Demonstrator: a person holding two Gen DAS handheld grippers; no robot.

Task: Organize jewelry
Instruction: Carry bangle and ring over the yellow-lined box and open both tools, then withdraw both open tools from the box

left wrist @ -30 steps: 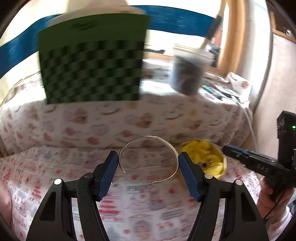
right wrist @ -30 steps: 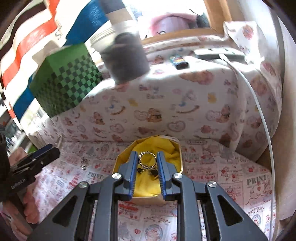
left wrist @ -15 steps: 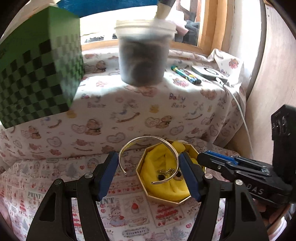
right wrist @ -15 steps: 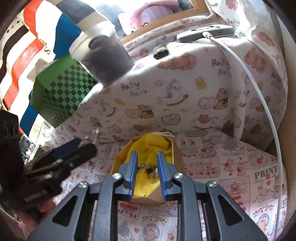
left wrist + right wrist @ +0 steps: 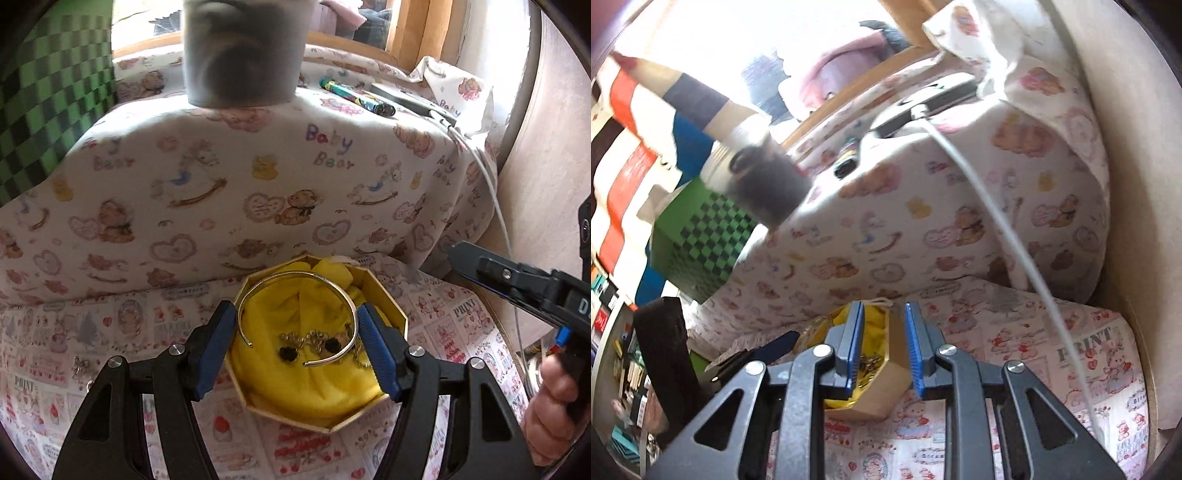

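My left gripper (image 5: pixel 297 332) is shut on a silver open bangle (image 5: pixel 295 275), held by its two sides just above a gold octagonal box (image 5: pixel 400 317) lined with yellow cloth. Small chains and dark-stone pieces (image 5: pixel 314 341) lie inside the box. My right gripper (image 5: pixel 884 354) is open and empty, to the right of the box (image 5: pixel 886 373); it also shows at the right of the left wrist view (image 5: pixel 509 280).
A raised ledge draped in bear-print cloth (image 5: pixel 258 177) stands right behind the box. On it are a grey tub (image 5: pixel 240 51), a green checkered box (image 5: pixel 48 110), a lighter (image 5: pixel 354 96) and a device with a white cable (image 5: pixel 997 221). A wall (image 5: pixel 546 147) closes the right side.
My left gripper carried the bangle rightward to above the box. My right gripper let go of the small ring jewellery into the box, opened a little and drew back to the right.
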